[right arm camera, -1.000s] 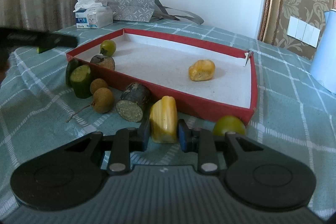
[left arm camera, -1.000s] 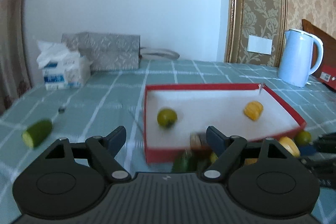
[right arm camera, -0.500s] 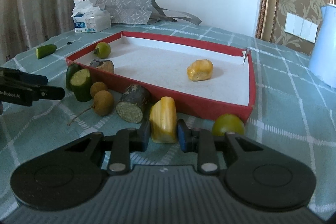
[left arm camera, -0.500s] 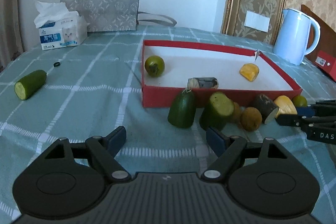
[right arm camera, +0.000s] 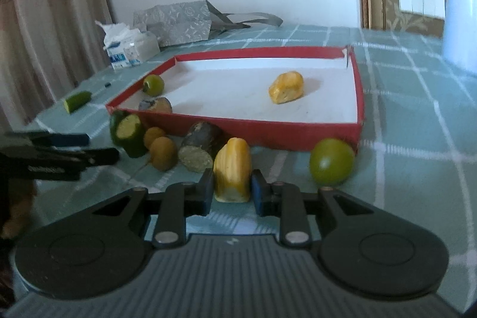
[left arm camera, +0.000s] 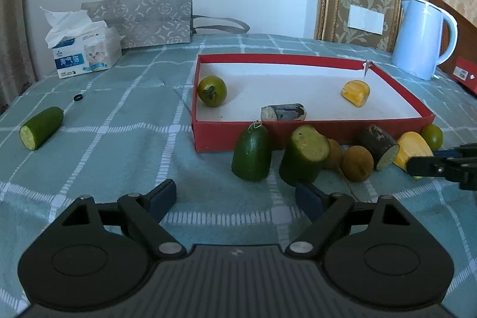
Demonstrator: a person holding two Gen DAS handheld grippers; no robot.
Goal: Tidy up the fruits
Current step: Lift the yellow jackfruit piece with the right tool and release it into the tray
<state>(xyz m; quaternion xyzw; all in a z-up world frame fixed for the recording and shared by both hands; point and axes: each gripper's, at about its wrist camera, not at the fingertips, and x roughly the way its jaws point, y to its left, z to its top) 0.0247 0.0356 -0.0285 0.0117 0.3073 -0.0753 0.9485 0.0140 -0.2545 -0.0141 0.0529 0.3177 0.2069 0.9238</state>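
Note:
A red tray (left arm camera: pixel 313 136) (right arm camera: pixel 247 125) with a white floor holds a green round fruit (left arm camera: pixel 212 91), a dark cut stalk piece (left arm camera: pixel 283 112) and a yellow fruit piece (left arm camera: pixel 355 93) (right arm camera: pixel 286 87). In front of it lie two green cucumber pieces (left arm camera: pixel 252 155) (left arm camera: pixel 305 158), brown longans (left arm camera: pixel 357 163), a dark stalk piece (left arm camera: pixel 379 145) and a green round fruit (right arm camera: pixel 331 161). My right gripper (right arm camera: pixel 232 194) is shut on a yellow fruit piece (right arm camera: pixel 232 169), lifted slightly off the cloth. My left gripper (left arm camera: pixel 235 197) is open and empty, just before the cucumber pieces.
A lone cucumber piece (left arm camera: pixel 41 128) lies far left on the green checked tablecloth. A tissue box (left arm camera: pixel 86 55) and a grey paper bag (left arm camera: pixel 143 18) stand at the back. A light blue kettle (left arm camera: pixel 423 37) stands at the back right.
My left gripper has pulled back from the tray, staying open. My right gripper has lifted the yellow piece a little and swung its view to the left.

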